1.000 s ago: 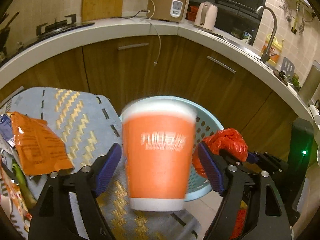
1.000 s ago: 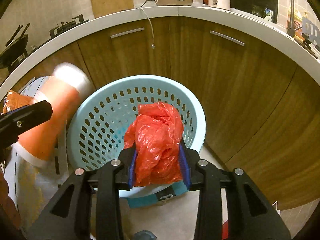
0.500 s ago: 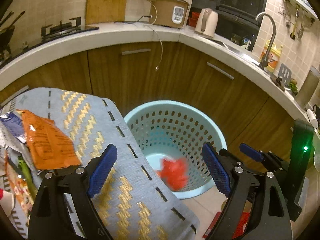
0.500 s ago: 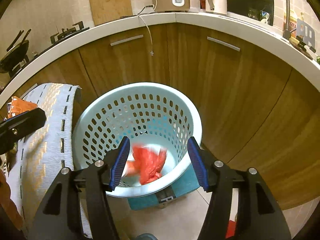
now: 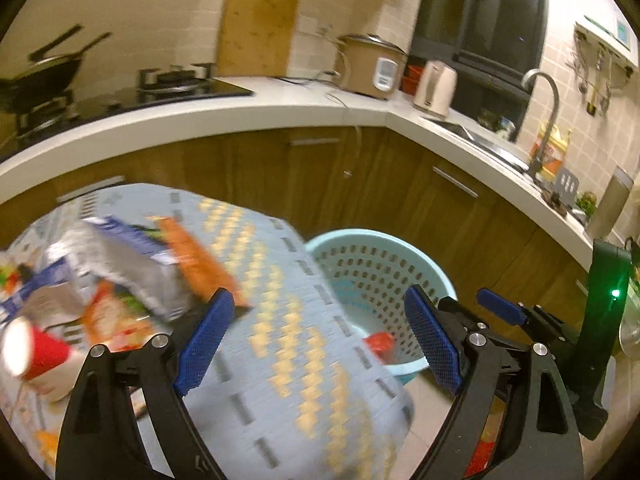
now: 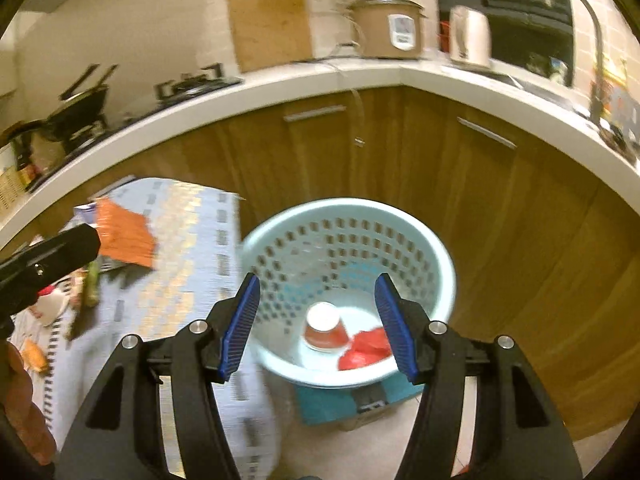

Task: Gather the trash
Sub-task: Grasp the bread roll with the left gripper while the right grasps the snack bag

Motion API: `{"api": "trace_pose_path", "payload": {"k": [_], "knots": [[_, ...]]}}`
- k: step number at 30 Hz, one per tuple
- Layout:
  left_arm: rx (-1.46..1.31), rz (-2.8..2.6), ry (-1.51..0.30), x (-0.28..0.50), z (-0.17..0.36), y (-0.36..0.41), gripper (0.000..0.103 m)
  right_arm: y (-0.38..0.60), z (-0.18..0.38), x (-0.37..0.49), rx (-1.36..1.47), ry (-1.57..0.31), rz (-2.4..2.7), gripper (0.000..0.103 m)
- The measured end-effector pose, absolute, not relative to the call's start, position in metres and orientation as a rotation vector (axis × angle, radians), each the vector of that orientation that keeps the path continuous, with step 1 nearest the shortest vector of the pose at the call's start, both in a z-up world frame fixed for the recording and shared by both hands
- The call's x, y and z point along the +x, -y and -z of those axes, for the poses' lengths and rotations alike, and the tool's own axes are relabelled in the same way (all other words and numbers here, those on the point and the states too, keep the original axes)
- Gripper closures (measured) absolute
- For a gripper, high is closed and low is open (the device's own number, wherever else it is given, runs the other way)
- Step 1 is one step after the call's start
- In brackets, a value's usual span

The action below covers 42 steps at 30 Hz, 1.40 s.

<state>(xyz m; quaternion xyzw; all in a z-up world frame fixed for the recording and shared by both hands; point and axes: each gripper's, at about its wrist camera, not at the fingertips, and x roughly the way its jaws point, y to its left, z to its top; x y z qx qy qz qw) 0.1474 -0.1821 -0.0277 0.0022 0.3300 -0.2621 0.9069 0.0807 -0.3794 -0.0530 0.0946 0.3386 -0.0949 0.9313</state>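
Observation:
A light blue perforated basket (image 6: 436,252) stands on the floor beside the table; it also shows in the left wrist view (image 5: 436,280). Inside it lie an orange paper cup (image 6: 325,326) on its side and a crumpled red plastic bag (image 6: 366,346). My right gripper (image 6: 318,326) is open and empty above the basket. My left gripper (image 5: 318,334) is open and empty over the table's blue patterned cloth (image 5: 288,344). Trash lies on the cloth to the left: an orange wrapper (image 5: 198,256), a silver and blue packet (image 5: 132,264) and a red cup (image 5: 36,354).
Brown cabinets (image 6: 400,148) under a white counter (image 5: 240,110) curve behind the basket. On the counter stand a rice cooker (image 5: 372,66), a kettle (image 5: 434,88) and a stove (image 5: 176,80). A green-lit black device (image 5: 608,292) stands at the right.
My left gripper released the orange cup and my right gripper released the red bag; both dropped into the basket. Both grippers opened and pulled back, the left swinging toward the table.

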Motion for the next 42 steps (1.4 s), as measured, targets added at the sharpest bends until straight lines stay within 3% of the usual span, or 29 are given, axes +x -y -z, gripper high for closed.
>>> {"api": "trace_pose_path", "payload": {"k": [8, 16, 27, 31, 34, 39, 42], "knots": [[-0.053, 0.311, -0.663, 0.114, 0.025, 0.079, 0.018, 0.300, 0.039, 0.079, 0.128, -0.662, 0.032, 0.047], [-0.071, 0.048, -0.803, 0.088, 0.055, -0.017, 0.018, 0.236, 0.047, 0.086, 0.077, -0.704, -0.078, 0.047], [-0.376, 0.147, -0.980, 0.101, 0.096, -0.049, 0.018, 0.199, 0.060, 0.112, 0.059, -0.760, -0.175, 0.047], [-0.327, 0.120, -0.972, 0.109, 0.102, -0.036, 0.018, 0.195, 0.062, 0.126, 0.064, -0.778, -0.199, 0.047], [-0.261, 0.095, -0.963, 0.118, 0.107, -0.023, 0.023, 0.189, 0.063, 0.137, 0.065, -0.788, -0.221, 0.047], [-0.133, 0.050, -0.925, 0.122, 0.109, -0.010, 0.045, 0.181, 0.066, 0.154, 0.056, -0.805, -0.238, 0.047], [-0.117, 0.070, -0.909, 0.122, 0.108, -0.012, 0.048, 0.176, 0.071, 0.162, 0.059, -0.819, -0.245, 0.047]]}}
